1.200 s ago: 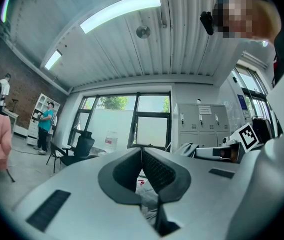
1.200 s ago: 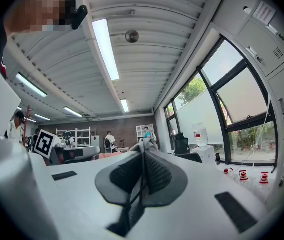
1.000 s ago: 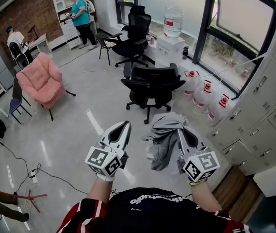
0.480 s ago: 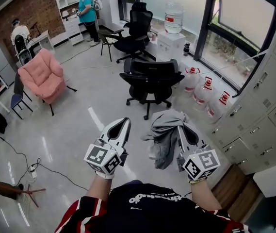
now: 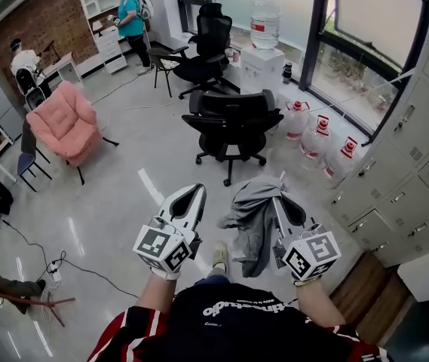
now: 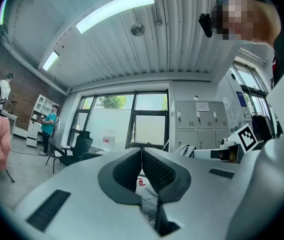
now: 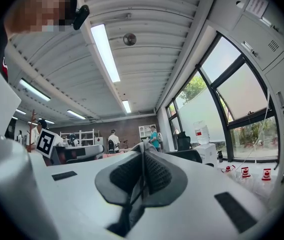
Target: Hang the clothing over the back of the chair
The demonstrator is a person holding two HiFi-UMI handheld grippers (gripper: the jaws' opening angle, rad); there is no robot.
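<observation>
In the head view the grey cloth garment (image 5: 253, 225) hangs from the clenched right gripper (image 5: 277, 200), well apart from the black office chair (image 5: 233, 119). The right gripper view shows only a pinched fold. The left gripper (image 6: 141, 151) is clenched on nothing.

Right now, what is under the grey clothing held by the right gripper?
Only glossy floor shows below the grey clothing hanging from the right gripper, with a shoe beside its lower edge. The floor directly beneath it is hidden.
</observation>
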